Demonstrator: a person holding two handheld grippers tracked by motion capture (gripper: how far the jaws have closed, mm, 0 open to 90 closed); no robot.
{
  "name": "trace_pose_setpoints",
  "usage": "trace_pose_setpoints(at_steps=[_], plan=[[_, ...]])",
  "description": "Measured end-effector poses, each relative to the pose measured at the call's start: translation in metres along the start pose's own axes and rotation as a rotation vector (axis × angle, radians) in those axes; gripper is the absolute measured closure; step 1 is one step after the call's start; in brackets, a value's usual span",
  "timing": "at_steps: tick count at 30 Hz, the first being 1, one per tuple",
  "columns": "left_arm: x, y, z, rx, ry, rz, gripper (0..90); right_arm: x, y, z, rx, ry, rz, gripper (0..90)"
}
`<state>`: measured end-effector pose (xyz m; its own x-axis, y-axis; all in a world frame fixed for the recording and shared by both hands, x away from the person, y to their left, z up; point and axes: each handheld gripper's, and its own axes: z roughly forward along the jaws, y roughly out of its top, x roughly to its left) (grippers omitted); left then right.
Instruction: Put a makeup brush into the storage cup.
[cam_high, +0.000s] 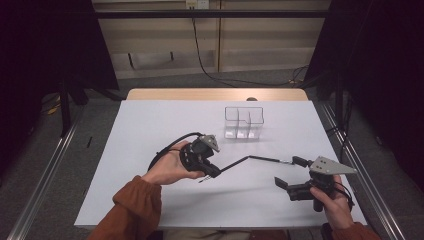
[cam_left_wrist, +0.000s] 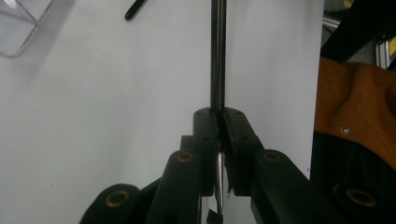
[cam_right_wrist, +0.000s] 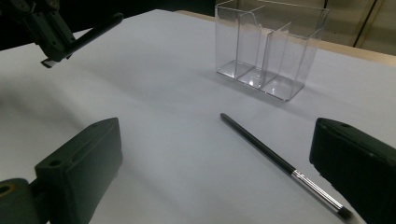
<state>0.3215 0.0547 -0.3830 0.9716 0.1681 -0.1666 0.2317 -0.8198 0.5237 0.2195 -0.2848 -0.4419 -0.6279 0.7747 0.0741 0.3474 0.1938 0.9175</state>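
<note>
My left gripper is shut on a thin black paintbrush. The brush's handle sticks out past the jaws, and its metal ferrule lies between them. In the right gripper view, that gripper hangs at the top left with the held brush. A second black paintbrush lies flat on the white table, bristles toward my right gripper. My right gripper stands open just above the table, its jaws on either side of this brush's bristle end without touching it.
A clear three-compartment holder stands empty at the back of the white table; one corner of the holder appears in the left gripper view. An orange sleeve covers the left forearm. Metal rails run along both table sides.
</note>
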Motion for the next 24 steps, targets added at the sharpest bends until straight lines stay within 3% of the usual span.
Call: trace_pose_setpoints(at_steps=[6,12,18,24], plan=[[0.000,-0.001,0.001,0.077,-0.035,0.017,84.4,0.005,0.004,0.005,0.035,0.026,-0.024,0.5],[-0.001,0.001,0.000,0.118,-0.038,0.017,84.4,0.008,0.010,0.007,0.082,0.072,-0.060,0.8],[-0.001,0.000,0.000,0.126,-0.041,0.018,84.4,0.005,0.019,0.012,0.136,0.122,-0.053,1.0],[0.000,0.000,-0.001,0.126,-0.037,0.019,84.4,0.003,0.035,0.016,0.146,0.158,-0.061,1.0]])
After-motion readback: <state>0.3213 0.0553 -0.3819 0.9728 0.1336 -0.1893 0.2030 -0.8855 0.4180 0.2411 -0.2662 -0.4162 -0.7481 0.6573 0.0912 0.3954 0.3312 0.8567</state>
